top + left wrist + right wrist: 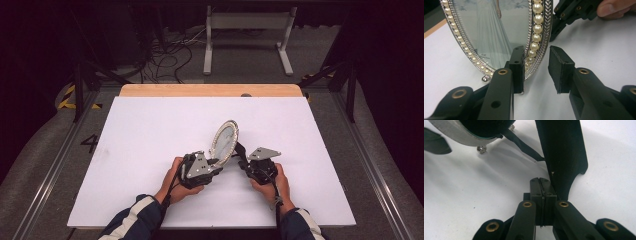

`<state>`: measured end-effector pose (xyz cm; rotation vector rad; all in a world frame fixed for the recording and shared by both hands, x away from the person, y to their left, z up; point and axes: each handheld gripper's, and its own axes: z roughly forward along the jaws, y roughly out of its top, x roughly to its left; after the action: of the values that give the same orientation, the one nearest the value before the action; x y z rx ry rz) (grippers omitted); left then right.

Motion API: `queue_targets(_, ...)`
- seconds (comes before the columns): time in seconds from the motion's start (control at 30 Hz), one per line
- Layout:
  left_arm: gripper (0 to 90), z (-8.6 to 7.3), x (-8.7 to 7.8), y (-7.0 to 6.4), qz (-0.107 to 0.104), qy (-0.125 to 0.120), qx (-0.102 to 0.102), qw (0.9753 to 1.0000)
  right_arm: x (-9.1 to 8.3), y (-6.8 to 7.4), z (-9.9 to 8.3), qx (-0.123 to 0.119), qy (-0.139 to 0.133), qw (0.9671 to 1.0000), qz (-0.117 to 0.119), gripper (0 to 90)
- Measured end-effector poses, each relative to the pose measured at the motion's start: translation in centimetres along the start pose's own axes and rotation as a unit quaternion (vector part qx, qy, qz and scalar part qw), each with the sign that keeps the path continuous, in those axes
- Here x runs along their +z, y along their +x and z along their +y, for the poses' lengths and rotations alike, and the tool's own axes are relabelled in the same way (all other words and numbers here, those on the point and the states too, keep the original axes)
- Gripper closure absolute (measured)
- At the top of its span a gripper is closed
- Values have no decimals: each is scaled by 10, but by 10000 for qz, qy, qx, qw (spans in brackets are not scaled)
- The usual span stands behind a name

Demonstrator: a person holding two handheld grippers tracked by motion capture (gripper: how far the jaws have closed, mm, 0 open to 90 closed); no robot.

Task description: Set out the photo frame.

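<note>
Nearest the person, the left gripper [216, 163] has its jaws parted astride the lower rim of the oval frame [224, 139], one pad at the pearl edge, likely to steady it upright. The right gripper [243, 159] is pressed shut beside the black stand [564, 155] behind; whether it pinches the stand is unclear. The frame stands mid-table on the white sheet [150, 140]; beyond lie a wooden edge [200, 90], floor cables [167, 57] and a grey support [247, 35].
</note>
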<state>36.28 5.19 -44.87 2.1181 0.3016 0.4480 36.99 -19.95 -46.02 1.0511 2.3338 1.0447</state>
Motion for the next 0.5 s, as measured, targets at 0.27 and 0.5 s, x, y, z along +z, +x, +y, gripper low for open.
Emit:
queue_targets(0.27,548,-4,-16,6,-72,68,-74,9999,2,-4,1,47,-8,10000,-71,900)
queue_targets(0.5,380,-19,-39,15,184,267,-374,9988,-1,-1,0,78,-87,9999,-29,863)
